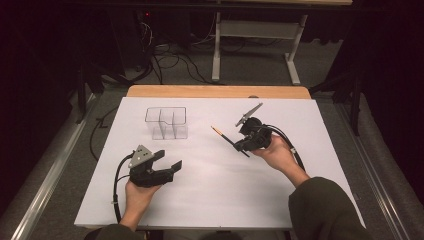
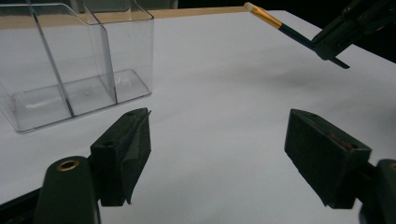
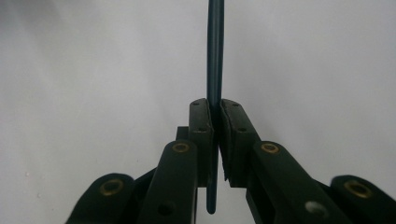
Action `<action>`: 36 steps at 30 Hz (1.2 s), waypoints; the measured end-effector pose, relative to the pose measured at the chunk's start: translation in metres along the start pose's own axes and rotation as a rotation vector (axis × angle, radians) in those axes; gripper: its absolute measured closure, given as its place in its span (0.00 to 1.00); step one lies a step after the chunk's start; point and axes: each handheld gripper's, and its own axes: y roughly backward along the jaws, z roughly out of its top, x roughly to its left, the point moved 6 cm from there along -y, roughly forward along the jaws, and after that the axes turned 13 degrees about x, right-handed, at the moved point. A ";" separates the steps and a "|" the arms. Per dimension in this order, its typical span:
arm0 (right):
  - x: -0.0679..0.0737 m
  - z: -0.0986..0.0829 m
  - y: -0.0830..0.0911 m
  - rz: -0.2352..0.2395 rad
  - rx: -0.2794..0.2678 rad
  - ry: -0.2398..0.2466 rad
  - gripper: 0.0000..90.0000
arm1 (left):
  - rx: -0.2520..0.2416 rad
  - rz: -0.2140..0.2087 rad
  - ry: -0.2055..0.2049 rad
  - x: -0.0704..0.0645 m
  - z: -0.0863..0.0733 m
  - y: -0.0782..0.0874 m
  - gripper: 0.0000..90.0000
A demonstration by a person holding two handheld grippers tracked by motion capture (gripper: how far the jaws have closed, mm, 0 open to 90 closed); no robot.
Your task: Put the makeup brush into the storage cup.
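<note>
A thin brush (image 1: 222, 133) with a dark handle, a gold band and a pale tip is held just above the white table top (image 1: 215, 195). My right gripper (image 1: 240, 146) is shut on its handle near the back end. The right gripper view has the dark handle (image 3: 215, 46) running straight up between the closed jaws of my right gripper (image 3: 217, 109). A clear plastic organiser (image 1: 167, 122) with several compartments stands left of the brush. My left gripper (image 1: 170, 158) is open below it, holding nothing. In the left gripper view, my left gripper (image 2: 219, 135) faces the organiser (image 2: 70, 60) and the brush (image 2: 275, 23).
The white sheet lies on a wooden table whose far edge (image 1: 215, 91) shows behind it. Beyond are cables on the floor and a white table frame (image 1: 255, 30). Cables trail from both grippers. A metal rail (image 1: 55, 165) runs along the left.
</note>
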 end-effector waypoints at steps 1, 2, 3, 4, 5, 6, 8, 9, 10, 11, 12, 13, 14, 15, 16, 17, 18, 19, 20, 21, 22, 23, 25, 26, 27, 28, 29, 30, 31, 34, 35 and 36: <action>0.000 -0.002 0.001 0.002 -0.010 -0.006 0.96 | 0.000 0.000 -0.001 0.000 0.000 0.000 0.26; 0.000 -0.004 0.003 -0.005 -0.007 -0.009 0.96 | 0.001 0.001 -0.002 0.000 0.000 0.000 0.26; 0.001 -0.006 0.004 -0.001 -0.019 -0.022 0.96 | -0.001 -0.001 -0.001 0.000 0.000 0.001 0.26; 0.001 -0.008 0.006 0.004 -0.033 -0.025 0.96 | -0.002 -0.002 0.001 0.000 0.000 0.001 0.26; 0.001 -0.010 0.007 0.003 -0.038 -0.032 0.96 | -0.005 -0.005 0.003 -0.001 0.000 0.001 0.26; 0.001 -0.012 0.009 0.006 -0.044 -0.037 0.96 | -0.004 -0.006 0.001 -0.001 0.000 0.001 0.26; 0.002 -0.016 0.010 0.008 -0.054 -0.037 0.96 | 0.004 -0.011 -0.003 -0.002 0.000 -0.001 0.26; 0.003 -0.017 0.011 0.010 -0.059 -0.045 0.96 | 0.008 -0.015 -0.007 -0.003 0.000 -0.001 0.26; 0.003 -0.020 0.011 0.013 -0.067 -0.044 0.96 | 0.007 -0.019 -0.009 -0.005 0.000 -0.001 0.26; 0.005 -0.022 0.012 0.022 -0.076 -0.052 0.96 | 0.010 -0.022 -0.015 -0.006 0.000 -0.002 0.26; 0.006 -0.025 0.012 0.027 -0.089 -0.057 0.96 | 0.012 -0.024 -0.019 -0.007 -0.001 -0.002 0.26; 0.006 -0.028 0.012 0.028 -0.096 -0.060 0.96 | 0.017 -0.023 -0.025 -0.007 -0.001 -0.002 0.26; 0.007 -0.029 0.012 0.034 -0.101 -0.067 0.96 | 0.020 -0.022 -0.029 -0.008 -0.001 -0.002 0.26; 0.007 -0.032 0.012 0.032 -0.109 -0.063 0.96 | 0.019 -0.022 -0.031 -0.009 -0.001 -0.003 0.26; 0.008 -0.035 0.012 0.035 -0.116 -0.066 0.96 | 0.019 -0.022 -0.030 -0.009 -0.002 -0.002 0.26; 0.009 -0.037 0.012 0.034 -0.120 -0.070 0.96 | 0.019 -0.022 -0.028 -0.009 -0.002 -0.002 0.26; 0.010 -0.040 0.013 0.036 -0.125 -0.068 0.96 | 0.019 -0.021 -0.027 -0.009 -0.002 -0.002 0.26; 0.012 -0.042 0.014 0.040 -0.134 -0.067 0.96 | 0.018 -0.021 -0.026 -0.009 -0.002 -0.002 0.26; 0.013 -0.044 0.014 0.040 -0.145 -0.059 0.96 | 0.018 -0.020 -0.026 -0.009 -0.002 -0.003 0.26; 0.014 -0.046 0.015 0.038 -0.150 -0.059 0.96 | 0.020 -0.019 -0.027 -0.008 -0.002 -0.003 0.26; 0.015 -0.049 0.016 0.040 -0.159 -0.057 0.96 | 0.022 -0.019 -0.028 -0.008 -0.002 -0.003 0.26; 0.016 -0.050 0.016 0.041 -0.166 -0.057 0.96 | 0.022 -0.019 -0.028 -0.009 -0.002 -0.003 0.26; 0.019 -0.053 0.017 0.049 -0.179 -0.056 0.96 | 0.021 -0.019 -0.028 -0.009 -0.002 -0.003 0.26; 0.020 -0.055 0.017 0.047 -0.189 -0.051 0.96 | 0.023 -0.018 -0.029 -0.009 -0.002 -0.003 0.26; 0.022 -0.056 0.017 0.052 -0.194 -0.054 0.96 | 0.023 -0.019 -0.029 -0.009 -0.003 -0.003 0.26; 0.023 -0.057 0.018 0.053 -0.203 -0.056 0.96 | 0.023 -0.019 -0.029 -0.010 -0.003 -0.003 0.26; 0.024 -0.059 0.018 0.057 -0.208 -0.057 0.96 | 0.022 -0.020 -0.029 -0.010 -0.003 -0.003 0.26; 0.026 -0.061 0.018 0.061 -0.216 -0.054 0.96 | 0.022 -0.021 -0.029 -0.010 -0.003 -0.003 0.26; 0.027 -0.063 0.018 0.067 -0.220 -0.061 0.96 | 0.022 -0.022 -0.028 -0.010 -0.003 -0.003 0.26; 0.031 -0.069 0.018 0.068 -0.234 -0.058 0.96 | 0.023 -0.024 -0.034 -0.012 -0.003 -0.003 0.26; 0.032 -0.071 0.017 0.070 -0.235 -0.066 0.96 | 0.024 -0.026 -0.036 -0.012 -0.003 -0.003 0.26; 0.033 -0.072 0.016 0.072 -0.237 -0.067 0.96 | 0.024 -0.024 -0.038 -0.013 -0.003 -0.003 0.26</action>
